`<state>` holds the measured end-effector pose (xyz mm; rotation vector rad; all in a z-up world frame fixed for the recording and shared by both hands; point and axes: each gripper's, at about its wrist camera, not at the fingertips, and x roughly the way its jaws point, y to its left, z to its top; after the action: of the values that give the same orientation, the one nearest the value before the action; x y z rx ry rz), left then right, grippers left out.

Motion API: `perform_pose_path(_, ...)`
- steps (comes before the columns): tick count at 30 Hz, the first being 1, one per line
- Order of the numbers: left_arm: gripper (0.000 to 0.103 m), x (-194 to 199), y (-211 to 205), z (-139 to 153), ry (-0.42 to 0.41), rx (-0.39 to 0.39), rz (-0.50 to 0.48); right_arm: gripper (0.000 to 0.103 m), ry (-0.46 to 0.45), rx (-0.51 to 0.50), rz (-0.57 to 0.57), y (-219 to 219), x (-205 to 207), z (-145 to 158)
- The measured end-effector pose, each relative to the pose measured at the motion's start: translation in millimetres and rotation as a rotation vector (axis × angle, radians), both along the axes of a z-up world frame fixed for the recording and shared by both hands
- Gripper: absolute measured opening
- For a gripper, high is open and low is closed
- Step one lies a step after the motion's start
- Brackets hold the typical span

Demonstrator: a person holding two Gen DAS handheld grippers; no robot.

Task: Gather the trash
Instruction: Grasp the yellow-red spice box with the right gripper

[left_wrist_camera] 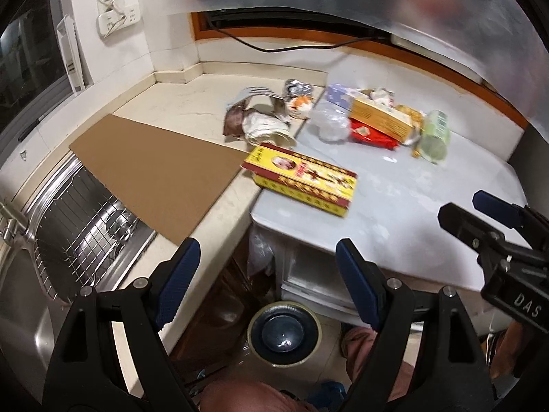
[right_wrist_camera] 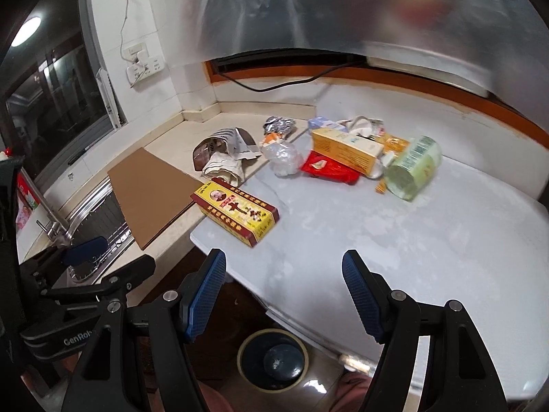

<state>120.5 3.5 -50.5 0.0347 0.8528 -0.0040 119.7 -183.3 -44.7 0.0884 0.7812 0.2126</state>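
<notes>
Trash lies on a pale grey tabletop (right_wrist_camera: 394,240) and the beige counter beside it. Nearest is a yellow and red carton (left_wrist_camera: 302,178) (right_wrist_camera: 236,214). Behind it lie crumpled paper and foil wrappers (left_wrist_camera: 260,120) (right_wrist_camera: 226,154), a clear plastic wad (right_wrist_camera: 283,159), a red packet (right_wrist_camera: 326,170), an orange box (left_wrist_camera: 381,118) (right_wrist_camera: 346,149) and a pale green can (left_wrist_camera: 434,135) (right_wrist_camera: 411,166) on its side. My left gripper (left_wrist_camera: 267,281) is open and holds nothing, short of the table's near edge. My right gripper (right_wrist_camera: 284,292) is open and holds nothing too, over the same edge; it also shows at the right of the left wrist view.
A brown cardboard sheet (left_wrist_camera: 161,175) lies on the counter partly over a steel sink (left_wrist_camera: 79,226) with a wire rack. A dark pot with a lid (left_wrist_camera: 284,333) stands on the floor below. A translucent plastic sheet (right_wrist_camera: 343,10) hangs overhead. A window fills the left.
</notes>
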Motion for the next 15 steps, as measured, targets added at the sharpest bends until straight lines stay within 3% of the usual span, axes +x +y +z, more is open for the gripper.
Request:
perform_pose_path(5, 0.079, 35.9, 20.7, -10.2, -0.014, 0.011, 0.054, 0.072, 0.019, -0.004, 0.113, 25.5, 50.4, -16.0)
perform_pose_path(15, 0.079, 86.3, 55.9, -38.2, 0.075, -0.011, 0.063, 0.072, 0.085, -0.043, 0.306, 71.8, 142.4, -63.4)
